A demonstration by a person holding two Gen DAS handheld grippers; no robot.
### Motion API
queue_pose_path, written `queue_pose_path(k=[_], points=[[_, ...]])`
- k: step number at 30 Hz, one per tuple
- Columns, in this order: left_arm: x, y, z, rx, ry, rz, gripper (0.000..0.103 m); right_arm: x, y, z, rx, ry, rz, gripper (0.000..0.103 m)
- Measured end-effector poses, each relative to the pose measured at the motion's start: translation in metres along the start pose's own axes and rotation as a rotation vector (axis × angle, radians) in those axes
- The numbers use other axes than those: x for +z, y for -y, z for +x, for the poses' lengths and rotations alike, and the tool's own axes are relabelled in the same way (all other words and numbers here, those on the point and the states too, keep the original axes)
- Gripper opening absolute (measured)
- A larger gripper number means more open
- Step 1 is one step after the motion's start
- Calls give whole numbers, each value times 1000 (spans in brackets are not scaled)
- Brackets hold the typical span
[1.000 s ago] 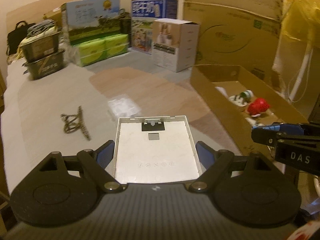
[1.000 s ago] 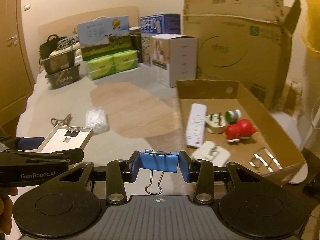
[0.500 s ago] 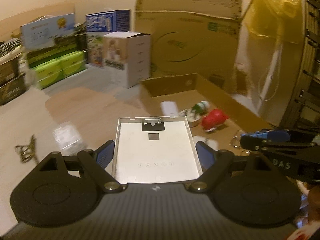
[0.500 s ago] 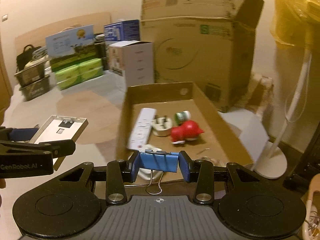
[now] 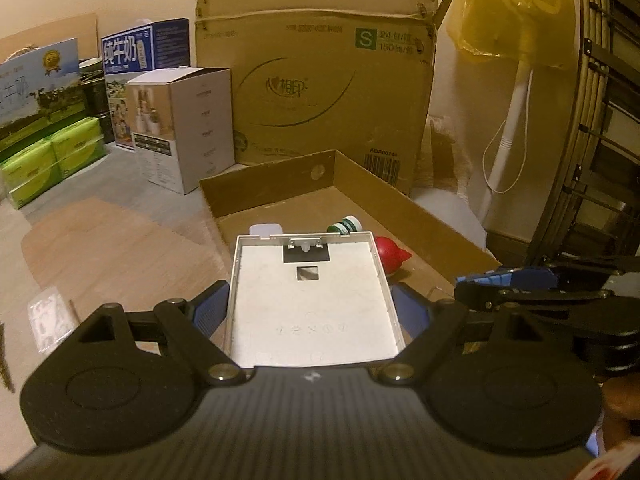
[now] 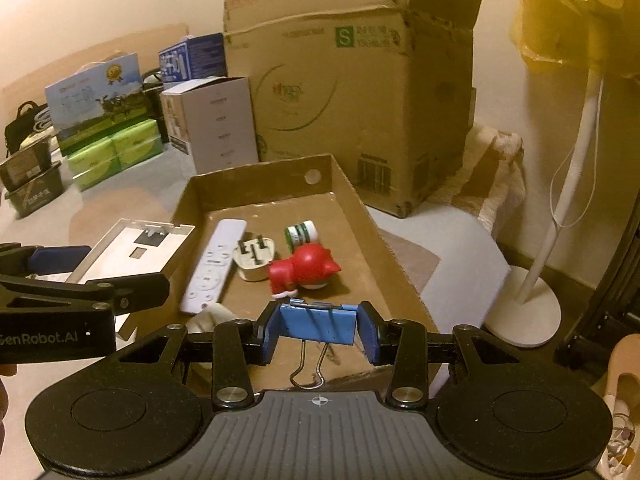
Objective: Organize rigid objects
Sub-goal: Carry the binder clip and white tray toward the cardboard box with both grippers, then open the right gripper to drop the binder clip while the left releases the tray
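Left gripper (image 5: 310, 312) clamped on one white panel (image 5: 310, 300), held level over the cardboard tray's (image 6: 356, 200) near left corner. Right gripper (image 6: 319, 334) pinching one blue binder clip (image 6: 318, 326) above the tray. Inside: one remote (image 6: 214, 264), one plug (image 6: 256, 260), one bottle (image 6: 301, 233), one red toy (image 6: 304, 270).

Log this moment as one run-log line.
left claw: shut on white tray | right claw: shut on blue binder clip | both over cardboard box

Right tool (image 6: 320, 334) grips blue binder clip (image 6: 318, 325) above cardboard tray (image 6: 362, 208) holding remote (image 6: 213, 265), plug (image 6: 254, 260), red toy (image 6: 303, 270).
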State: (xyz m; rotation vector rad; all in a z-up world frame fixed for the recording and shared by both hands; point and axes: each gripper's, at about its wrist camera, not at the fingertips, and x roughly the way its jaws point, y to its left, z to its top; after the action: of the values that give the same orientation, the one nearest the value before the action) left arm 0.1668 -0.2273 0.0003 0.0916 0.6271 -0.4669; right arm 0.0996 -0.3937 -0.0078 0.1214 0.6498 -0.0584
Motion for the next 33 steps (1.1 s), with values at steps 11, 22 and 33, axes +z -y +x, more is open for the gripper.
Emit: queue_pose_path(k=[11,22,33], points=[[9,3,42,-20,-28,14,85,7,18,29,-9,-22,15,42],[9,-10,37,15,10,35,97,12,24,41,-5,-26,44,42],[1,-39,13,62,33,-17,97,14,17,38,15,-16,50,42]])
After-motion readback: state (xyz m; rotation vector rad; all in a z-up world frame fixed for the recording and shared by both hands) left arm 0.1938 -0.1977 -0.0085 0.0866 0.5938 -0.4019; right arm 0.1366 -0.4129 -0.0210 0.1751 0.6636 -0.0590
